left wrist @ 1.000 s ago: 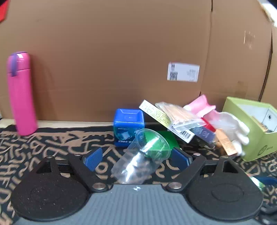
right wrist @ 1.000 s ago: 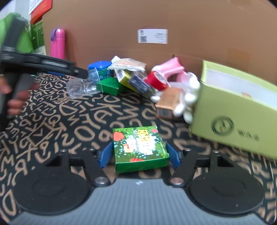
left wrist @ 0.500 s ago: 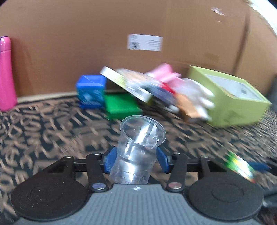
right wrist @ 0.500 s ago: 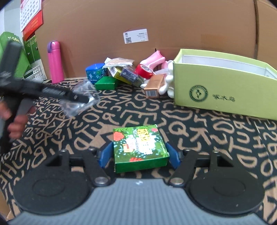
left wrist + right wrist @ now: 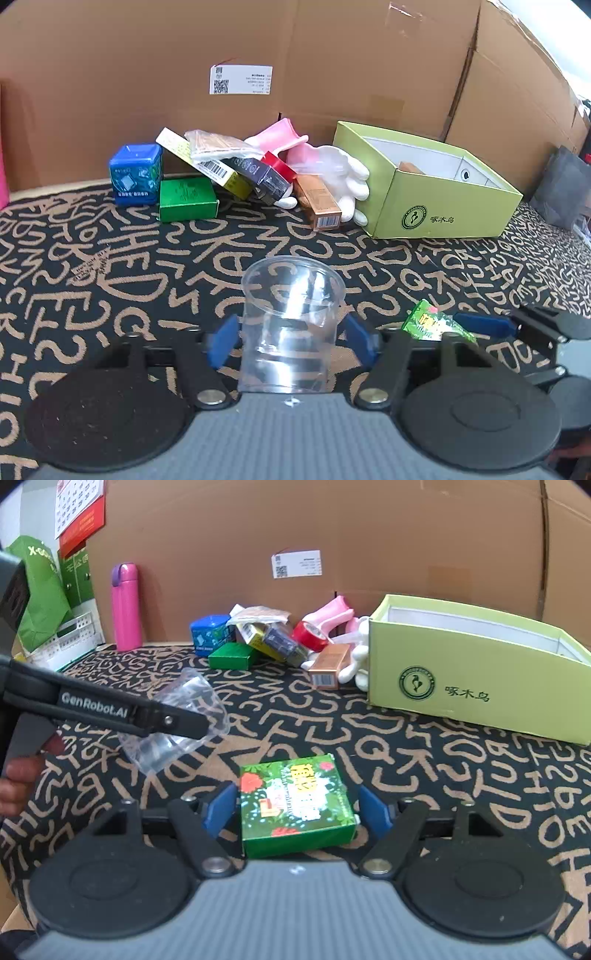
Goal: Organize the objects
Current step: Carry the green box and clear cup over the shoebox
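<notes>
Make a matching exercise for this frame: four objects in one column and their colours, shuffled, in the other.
Objects:
1. plastic cup
2. thermos bottle
3. open cardboard box
4. tape roll

Colours:
A. red
B. lime green
C. transparent
D. pink

Pairs: 1-C, 2-D, 3-B, 4-A
</notes>
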The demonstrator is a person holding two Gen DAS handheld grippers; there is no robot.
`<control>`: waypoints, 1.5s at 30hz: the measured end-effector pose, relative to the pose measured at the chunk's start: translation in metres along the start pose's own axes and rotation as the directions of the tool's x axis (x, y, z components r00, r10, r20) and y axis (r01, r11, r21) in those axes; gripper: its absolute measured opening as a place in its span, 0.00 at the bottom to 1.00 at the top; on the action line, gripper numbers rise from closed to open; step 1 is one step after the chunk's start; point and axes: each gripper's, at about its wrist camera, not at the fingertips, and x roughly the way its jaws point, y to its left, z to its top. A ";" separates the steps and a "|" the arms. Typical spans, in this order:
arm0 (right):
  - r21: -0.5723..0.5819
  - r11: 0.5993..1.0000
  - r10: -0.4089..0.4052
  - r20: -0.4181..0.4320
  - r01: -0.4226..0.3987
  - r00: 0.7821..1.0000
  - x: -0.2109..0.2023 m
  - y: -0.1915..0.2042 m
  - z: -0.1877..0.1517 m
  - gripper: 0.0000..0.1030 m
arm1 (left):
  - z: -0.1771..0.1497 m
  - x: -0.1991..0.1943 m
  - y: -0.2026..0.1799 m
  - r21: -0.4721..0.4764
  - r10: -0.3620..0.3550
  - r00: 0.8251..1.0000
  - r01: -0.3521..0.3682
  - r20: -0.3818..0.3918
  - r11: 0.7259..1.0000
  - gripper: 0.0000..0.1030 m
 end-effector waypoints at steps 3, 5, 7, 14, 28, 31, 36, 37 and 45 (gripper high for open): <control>-0.009 1.000 0.004 -0.007 -0.004 1.000 0.002 0.001 0.000 0.71 | -0.002 0.002 -0.002 0.008 0.001 1.000 -0.001 0.000 1.000 0.69; -0.018 1.000 0.001 -0.014 -0.001 1.000 0.004 0.002 -0.001 0.71 | -0.002 0.003 -0.003 0.010 0.003 1.000 -0.003 -0.004 1.000 0.69; -0.018 1.000 0.003 -0.020 -0.004 1.000 0.005 0.002 -0.002 0.70 | -0.003 0.005 -0.003 0.008 0.004 1.000 -0.004 -0.009 1.000 0.69; -0.009 1.000 0.002 -0.024 -0.002 1.000 0.006 0.000 -0.003 0.62 | -0.003 0.014 -0.002 -0.004 0.009 0.999 -0.009 -0.038 1.000 0.54; 0.008 0.996 -0.084 0.134 0.084 0.987 -0.046 -0.049 0.029 0.61 | 0.046 0.002 -0.057 0.085 -0.166 0.984 0.161 0.062 0.983 0.53; 0.003 0.990 -0.137 0.187 0.138 0.973 -0.061 -0.072 0.046 0.61 | 0.072 0.006 -0.077 0.096 -0.214 0.971 0.205 0.103 0.974 0.54; 0.014 0.969 -0.241 0.238 0.245 0.941 -0.064 -0.114 0.073 0.61 | 0.117 0.030 -0.111 0.107 -0.260 0.955 0.246 0.143 0.963 0.54; 0.022 0.967 -0.253 0.236 0.255 0.938 -0.060 -0.124 0.079 0.61 | 0.126 0.037 -0.118 0.104 -0.270 0.951 0.256 0.148 0.961 0.54; 0.064 0.939 -0.344 0.152 0.338 0.926 -0.002 -0.193 0.108 0.61 | 0.183 0.124 -0.172 0.103 -0.243 0.964 0.232 0.112 0.967 0.54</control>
